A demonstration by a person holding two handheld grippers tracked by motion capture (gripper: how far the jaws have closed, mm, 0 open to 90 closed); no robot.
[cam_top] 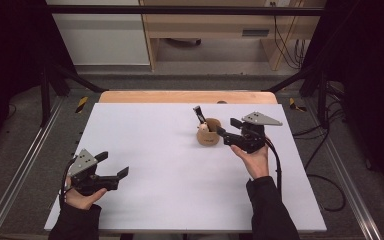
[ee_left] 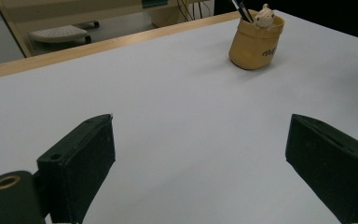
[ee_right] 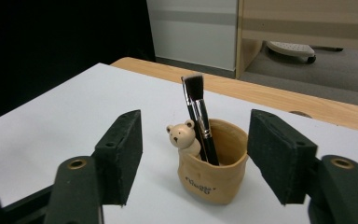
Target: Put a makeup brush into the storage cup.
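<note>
A tan cup (cam_top: 207, 136) with a small bear figure (ee_right: 182, 136) on its rim stands right of the middle of the white table top (cam_top: 170, 170). A black make-up brush (ee_right: 198, 112) stands upright in it, bristles up. My right gripper (cam_top: 228, 131) is just right of the cup, pointing at it. In the right gripper view the right gripper (ee_right: 196, 158) is open, its jaws wider than the cup and touching nothing. My left gripper (cam_top: 114, 164) is open over the near left of the table with nothing between its jaws. In the left gripper view the cup (ee_left: 256, 44) stands far off.
A wooden table edge (cam_top: 185, 96) runs along the far side of the white top. Metal frame rails (cam_top: 25, 165) flank the table on both sides. Cables (cam_top: 325, 180) lie on the floor at right. A wooden cabinet (cam_top: 215, 30) stands behind.
</note>
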